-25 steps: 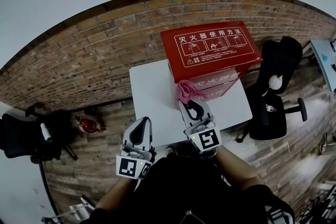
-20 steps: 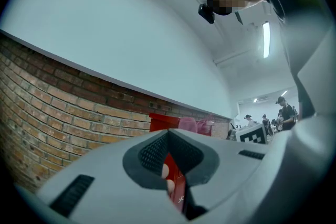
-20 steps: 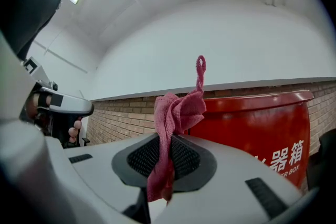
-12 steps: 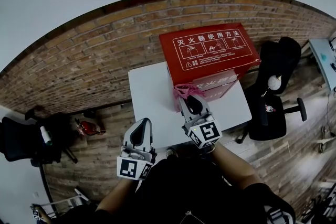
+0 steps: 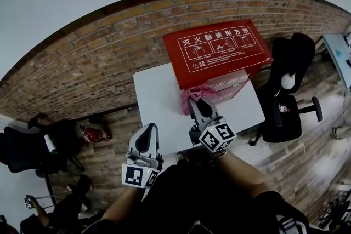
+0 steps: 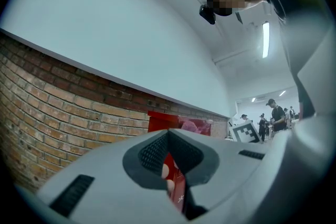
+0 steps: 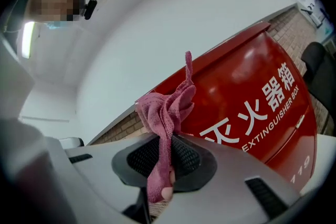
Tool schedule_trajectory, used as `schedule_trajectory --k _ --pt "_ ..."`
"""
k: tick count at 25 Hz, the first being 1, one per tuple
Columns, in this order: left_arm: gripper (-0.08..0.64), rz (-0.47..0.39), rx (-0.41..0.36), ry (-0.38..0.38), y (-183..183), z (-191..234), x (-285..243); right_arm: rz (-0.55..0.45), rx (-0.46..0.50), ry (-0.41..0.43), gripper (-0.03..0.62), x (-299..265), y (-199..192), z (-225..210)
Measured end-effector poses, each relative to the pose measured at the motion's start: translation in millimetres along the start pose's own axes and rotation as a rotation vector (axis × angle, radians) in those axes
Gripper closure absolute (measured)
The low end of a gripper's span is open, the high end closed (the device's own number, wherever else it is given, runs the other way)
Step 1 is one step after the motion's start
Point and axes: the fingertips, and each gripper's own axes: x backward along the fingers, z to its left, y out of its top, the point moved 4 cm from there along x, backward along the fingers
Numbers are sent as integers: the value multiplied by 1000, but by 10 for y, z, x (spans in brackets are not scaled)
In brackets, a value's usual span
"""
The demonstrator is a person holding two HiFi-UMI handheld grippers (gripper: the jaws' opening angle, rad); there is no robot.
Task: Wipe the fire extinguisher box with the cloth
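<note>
Left gripper: the left gripper (image 5: 147,138) is nearest, low over the person's lap and short of the table; its jaws are pressed together with nothing between them.
Right gripper: the right gripper (image 5: 198,108) reaches over the table, jaws clamped on a pink terry cloth (image 7: 165,113).
Cloth: bunched above the jaws, up at the box's front face; actual contact cannot be confirmed.
Table: the square white table (image 5: 156,107) stands against the brick wall (image 5: 98,57).
Box: the red metal fire extinguisher box (image 5: 219,52) sits on the table's far right part.
Lid writing: white "灭火器使用方法" above three diagrams.
Front writing: "器箱" and "EXTINGUISHER BOX"; the digits below are too warped to read.
Hidden: from the head view the lid overhangs most of the front.
Beyond: a black office chair (image 5: 288,90) stands right of the table.
</note>
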Motion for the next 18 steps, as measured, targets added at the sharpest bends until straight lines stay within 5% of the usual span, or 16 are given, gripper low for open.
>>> schedule_trajectory --k 18 --pt "522 58 -26 -14 -71 97 122 -3 -238 -106 525 63 -373 -236"
